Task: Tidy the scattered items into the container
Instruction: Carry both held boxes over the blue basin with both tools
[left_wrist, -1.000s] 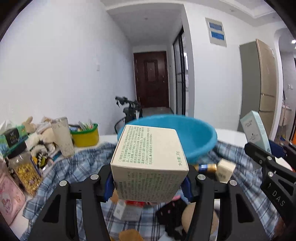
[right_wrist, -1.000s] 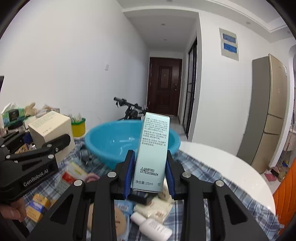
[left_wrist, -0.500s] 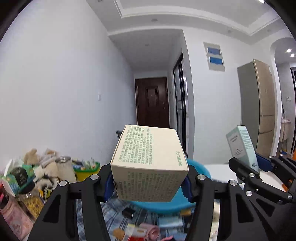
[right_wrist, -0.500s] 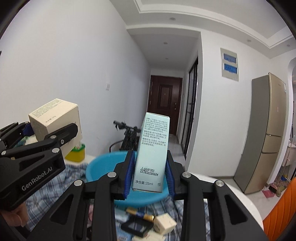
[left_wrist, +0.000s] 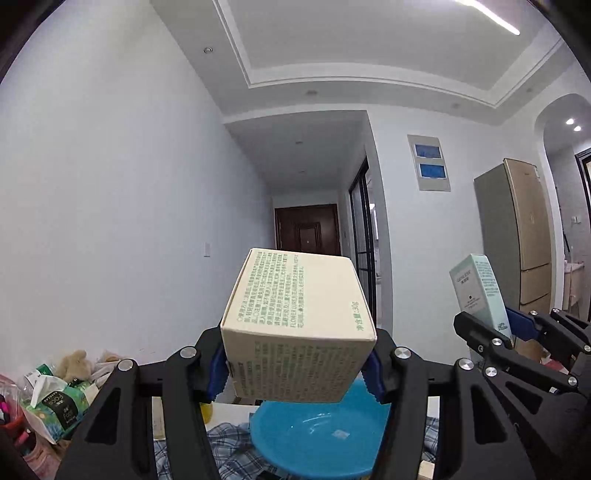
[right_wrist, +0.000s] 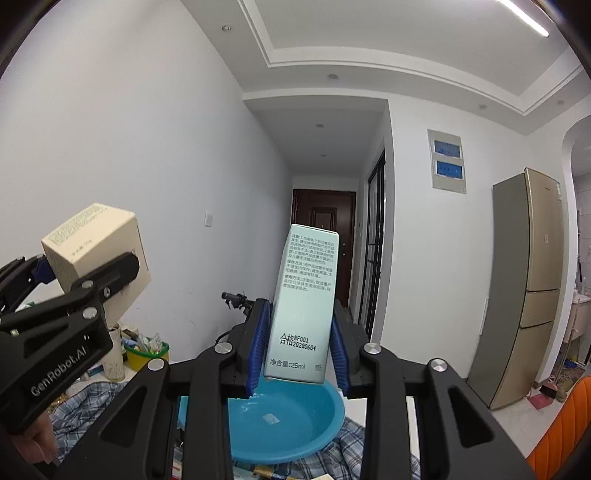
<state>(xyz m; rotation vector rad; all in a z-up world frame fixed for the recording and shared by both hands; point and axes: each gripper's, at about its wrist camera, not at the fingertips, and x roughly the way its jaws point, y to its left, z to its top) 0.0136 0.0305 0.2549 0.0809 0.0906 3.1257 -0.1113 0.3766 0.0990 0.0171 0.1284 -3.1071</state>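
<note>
The left gripper holds a cream carton printed with green text, its jaws pressed against the carton's two sides, the blue pads pinching it near its lower half. The carton hangs in the air above the blue basin, which sits on a plaid cloth over the desk. The right gripper grips a tall pale-green box in the same way — jaws closed on its narrow flanks, the box standing nearly upright with its top leaning slightly right, black print on its face. It too is raised over the basin, whose inside looks bare apart from a small light patch on the bottom. From the right wrist view the left gripper and its carton appear at the left, well apart from the green box; from the left wrist view the green box shows at the right. At the desk's left edge lie a tissue pack and a plush toy — a yellow tub stands further back. A refrigerator stands against the right wall.
</note>
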